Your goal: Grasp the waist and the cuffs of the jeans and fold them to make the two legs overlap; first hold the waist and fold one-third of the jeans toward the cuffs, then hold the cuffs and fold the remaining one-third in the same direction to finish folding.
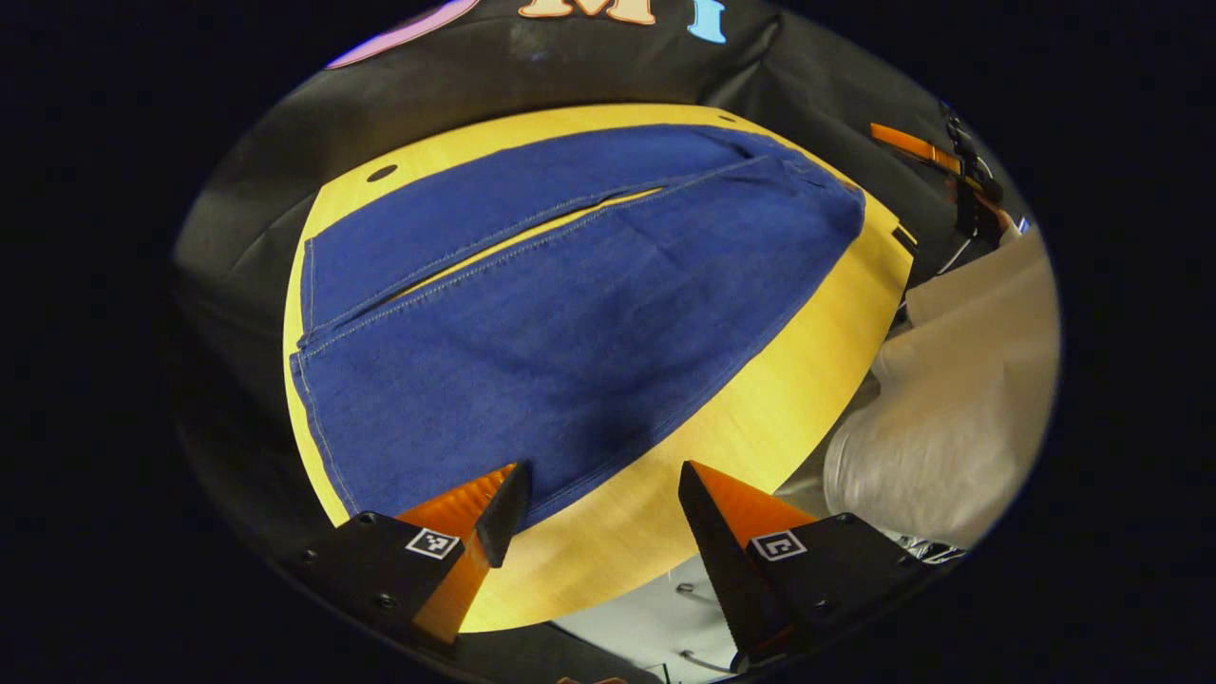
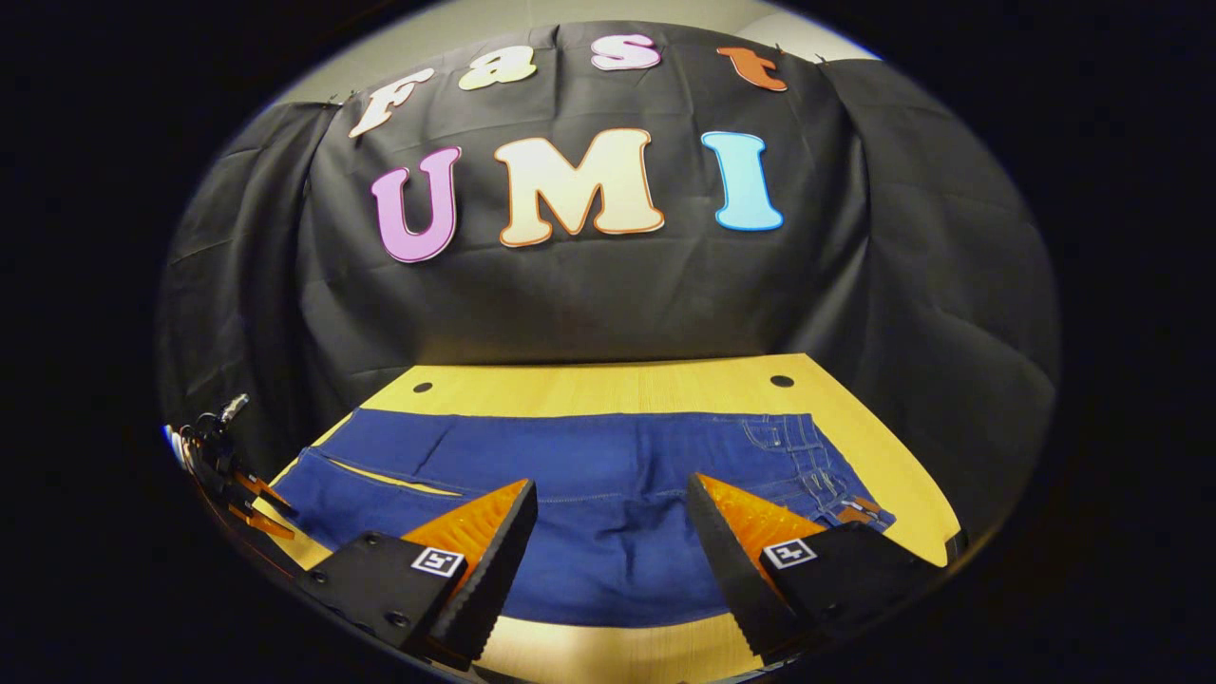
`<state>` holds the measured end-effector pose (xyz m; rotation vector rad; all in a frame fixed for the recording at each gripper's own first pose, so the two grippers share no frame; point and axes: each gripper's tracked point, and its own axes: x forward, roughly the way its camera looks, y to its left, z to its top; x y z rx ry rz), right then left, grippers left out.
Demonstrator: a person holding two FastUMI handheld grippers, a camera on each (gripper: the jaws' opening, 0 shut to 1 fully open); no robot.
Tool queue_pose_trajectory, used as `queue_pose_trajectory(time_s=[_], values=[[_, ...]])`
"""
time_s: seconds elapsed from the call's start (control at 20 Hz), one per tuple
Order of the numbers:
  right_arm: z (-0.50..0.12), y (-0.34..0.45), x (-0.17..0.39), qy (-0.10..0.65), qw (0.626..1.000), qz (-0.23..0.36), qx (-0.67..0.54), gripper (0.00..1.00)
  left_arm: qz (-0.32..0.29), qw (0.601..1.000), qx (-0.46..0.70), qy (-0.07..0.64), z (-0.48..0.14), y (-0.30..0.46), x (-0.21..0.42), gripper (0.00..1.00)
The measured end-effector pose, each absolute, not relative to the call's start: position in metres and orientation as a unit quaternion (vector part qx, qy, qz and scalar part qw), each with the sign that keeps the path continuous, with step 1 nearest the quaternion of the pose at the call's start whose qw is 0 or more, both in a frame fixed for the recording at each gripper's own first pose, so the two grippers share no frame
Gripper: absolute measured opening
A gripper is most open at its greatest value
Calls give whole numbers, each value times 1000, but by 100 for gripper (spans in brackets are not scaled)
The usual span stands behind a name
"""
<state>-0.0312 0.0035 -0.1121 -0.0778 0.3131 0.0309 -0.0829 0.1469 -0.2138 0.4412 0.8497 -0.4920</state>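
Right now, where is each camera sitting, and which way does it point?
Left gripper view: near the cuffs, looking along the jeans toward the waist; its open left gripper and the person's sleeve show.
Right gripper view: at the table's near edge, facing the booth wall across the jeans; its open right gripper shows.
Shared: jeans flat, unfolded; each sees the other gripper.

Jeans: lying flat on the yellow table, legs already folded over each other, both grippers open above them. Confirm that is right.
One detail is wrong. The jeans are not folded: the left gripper view shows the two legs side by side with a strip of the yellow table between them. They do lie flat, and the left gripper and right gripper are both open.
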Motion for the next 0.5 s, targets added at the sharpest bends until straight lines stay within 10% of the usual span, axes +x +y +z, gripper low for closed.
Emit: queue_pose_trajectory(time_s=[0.5], values=[[-127,-16,-39,181,982,1,-49,98,-216,837,270,425,-223,175,-71,82]])
